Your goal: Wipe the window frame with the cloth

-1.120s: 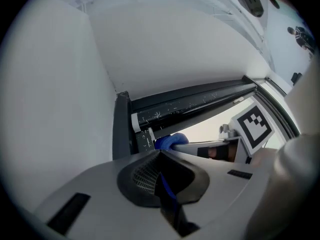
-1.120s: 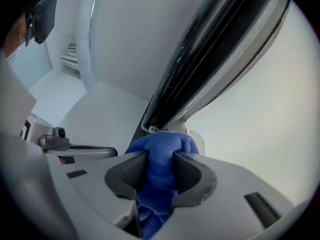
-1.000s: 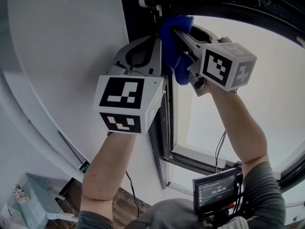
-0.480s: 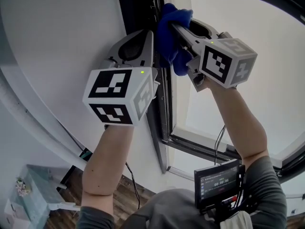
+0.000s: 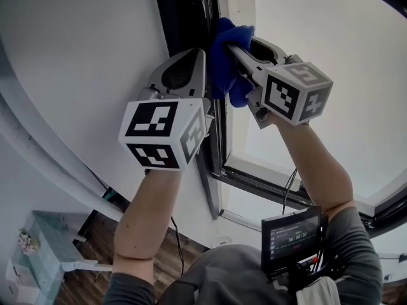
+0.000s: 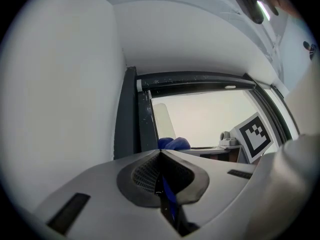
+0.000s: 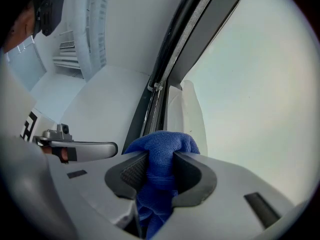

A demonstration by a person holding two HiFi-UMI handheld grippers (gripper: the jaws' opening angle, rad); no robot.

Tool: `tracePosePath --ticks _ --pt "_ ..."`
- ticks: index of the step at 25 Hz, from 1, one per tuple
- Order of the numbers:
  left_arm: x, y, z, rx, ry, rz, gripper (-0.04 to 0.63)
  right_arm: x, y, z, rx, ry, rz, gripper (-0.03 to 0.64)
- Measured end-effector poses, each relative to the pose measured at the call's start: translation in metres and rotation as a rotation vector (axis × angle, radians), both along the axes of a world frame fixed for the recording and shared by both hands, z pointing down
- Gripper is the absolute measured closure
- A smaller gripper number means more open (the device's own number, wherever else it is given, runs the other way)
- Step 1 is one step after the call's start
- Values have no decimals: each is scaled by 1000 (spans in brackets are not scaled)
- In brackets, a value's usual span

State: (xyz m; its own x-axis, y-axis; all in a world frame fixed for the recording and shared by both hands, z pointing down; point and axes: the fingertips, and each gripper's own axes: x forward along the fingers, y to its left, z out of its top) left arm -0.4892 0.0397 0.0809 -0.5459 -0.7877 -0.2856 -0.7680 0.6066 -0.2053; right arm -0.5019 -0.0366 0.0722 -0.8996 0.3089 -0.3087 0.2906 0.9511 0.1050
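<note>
Looking up past a broad white wall (image 5: 76, 49) to the dark window frame (image 5: 184, 11) set beside it, with bright glass (image 5: 331, 37) filling the right side. Reaching both forearms (image 5: 149, 215) high, each carrying a hand-held gripper with a marker cube (image 5: 166, 135) on it. Pushing the right hand-held gripper (image 7: 160, 166) at the frame's upright, clamping firmly on a bunched fold of the blue cloth (image 5: 224, 49), with the wad bulging past the tips and lying against the dark channel of that upright, well above the bottom rail (image 5: 267, 186). Holding the left hand-held gripper (image 6: 160, 153) just beside it on the wall side, jaws drawn together and apparently pinching a thin blue edge of that same cloth in the seam, though too slim a strip for certainty. Judging from this, wiping the upright in mid-stroke rather than beginning or finishing, with the bottom rail and the rest of the frame seemingly not yet reached. Calling next, most likely, for a steady slide along the channel, pressing the wad into the groove and moving both hand-held grippers together so as not to tug the cloth out of either grip, then easing off near the corner joining upright and rail. Counting one wall, one window frame, one pane of glass, two forearms, two hand-held grippers, two marker cubes, one cloth, and one small screen (image 5: 289, 237) hanging at the chest.
</note>
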Motion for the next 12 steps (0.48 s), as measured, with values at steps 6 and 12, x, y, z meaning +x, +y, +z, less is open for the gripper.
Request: tracePosePath --ticks 6,12 --pt "3 5 29 -11 29 10 584 3 4 32 17 32 0 485" --pt "9 7 60 -54 57 -2 584 7 7 71 7 67 -1 485"
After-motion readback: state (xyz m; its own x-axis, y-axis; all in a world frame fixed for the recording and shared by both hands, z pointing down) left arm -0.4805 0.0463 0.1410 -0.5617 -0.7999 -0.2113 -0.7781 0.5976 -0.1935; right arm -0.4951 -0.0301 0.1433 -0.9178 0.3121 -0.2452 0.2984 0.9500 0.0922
